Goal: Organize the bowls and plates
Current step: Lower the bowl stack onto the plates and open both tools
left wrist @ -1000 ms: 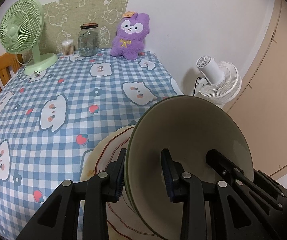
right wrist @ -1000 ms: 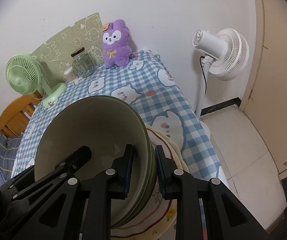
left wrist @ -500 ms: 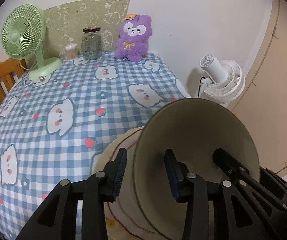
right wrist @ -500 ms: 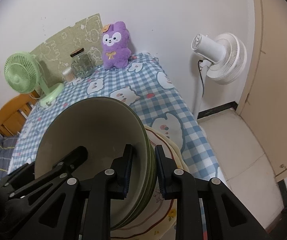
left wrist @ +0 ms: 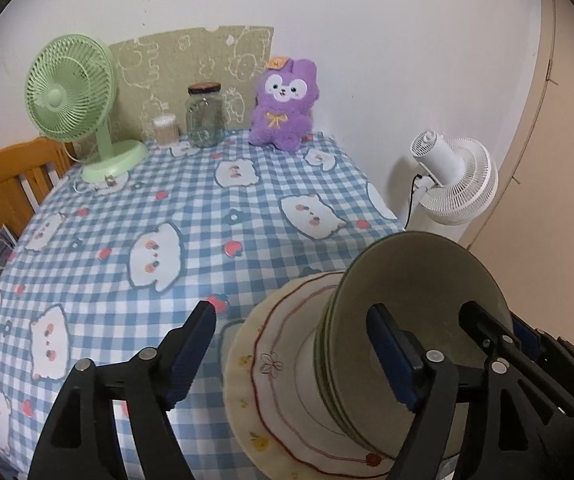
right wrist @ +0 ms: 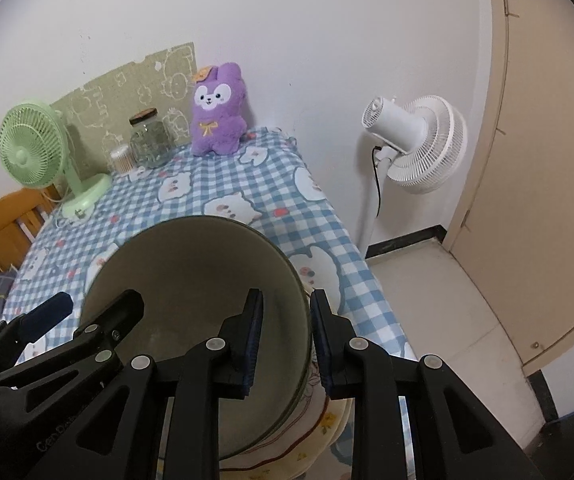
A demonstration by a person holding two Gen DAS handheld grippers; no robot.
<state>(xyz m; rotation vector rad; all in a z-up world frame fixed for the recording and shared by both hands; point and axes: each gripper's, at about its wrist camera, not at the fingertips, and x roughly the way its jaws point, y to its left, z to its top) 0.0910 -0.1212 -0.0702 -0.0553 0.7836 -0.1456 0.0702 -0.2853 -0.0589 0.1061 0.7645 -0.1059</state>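
Observation:
A stack of olive-green bowls (left wrist: 415, 320) sits on a cream plate (left wrist: 279, 380) with a red line and small flowers, at the near right corner of the checked table (left wrist: 191, 216). My left gripper (left wrist: 291, 356) is open wide; its right finger is inside the top bowl, its left finger stands off over the cloth. My right gripper (right wrist: 285, 340) is shut on the right rim of the bowl stack (right wrist: 191, 296). The plate (right wrist: 319, 420) shows under the bowls in the right wrist view.
At the table's far edge stand a green desk fan (left wrist: 75, 100), a glass jar (left wrist: 205, 116), a small swab pot (left wrist: 165, 128) and a purple plush toy (left wrist: 283, 104). A white floor fan (left wrist: 455, 184) stands right of the table. A wooden chair (left wrist: 3, 184) is at left.
My left gripper has opened, let go of the bowls' left rim and drawn back and up. The right gripper has kept its hold on the right rim.

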